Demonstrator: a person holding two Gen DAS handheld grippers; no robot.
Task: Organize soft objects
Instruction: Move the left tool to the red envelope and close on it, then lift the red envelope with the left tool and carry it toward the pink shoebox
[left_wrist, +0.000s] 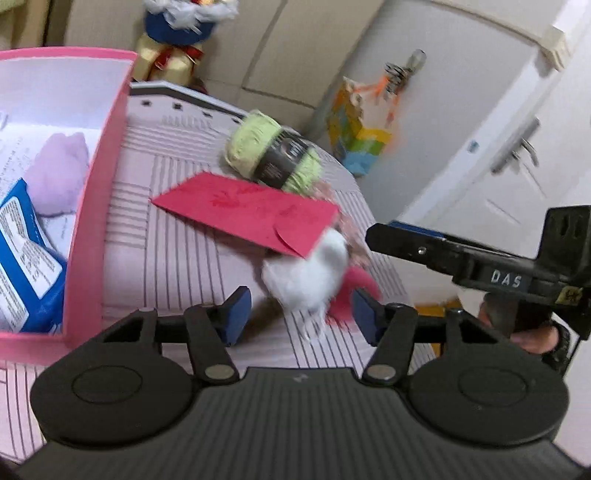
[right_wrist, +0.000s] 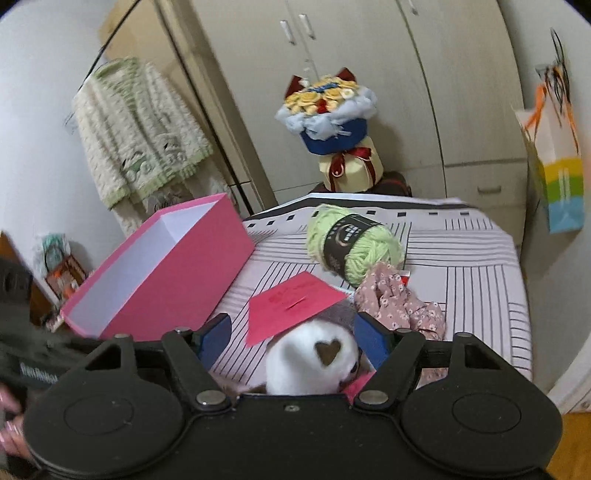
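A white plush toy (left_wrist: 308, 273) with a heart mark (right_wrist: 310, 363) lies on the striped table, partly under a red envelope (left_wrist: 247, 212). My left gripper (left_wrist: 301, 310) is open, its blue pads either side of the plush, just short of it. My right gripper (right_wrist: 293, 334) is open and stands around the plush from the near side; it shows in the left wrist view (left_wrist: 480, 258) at the right. A green yarn ball (right_wrist: 354, 243) and a floral cloth (right_wrist: 399, 306) lie beyond. The pink box (right_wrist: 166, 273) holds a purple soft thing (left_wrist: 61, 173) and a blue packet (left_wrist: 27, 254).
A flower bouquet box (right_wrist: 332, 129) stands behind the table by the wardrobe. A colourful paper bag (right_wrist: 557, 173) hangs at the right. A knitted cardigan (right_wrist: 136, 129) hangs at the left. The table's right edge (right_wrist: 521, 295) drops to the floor.
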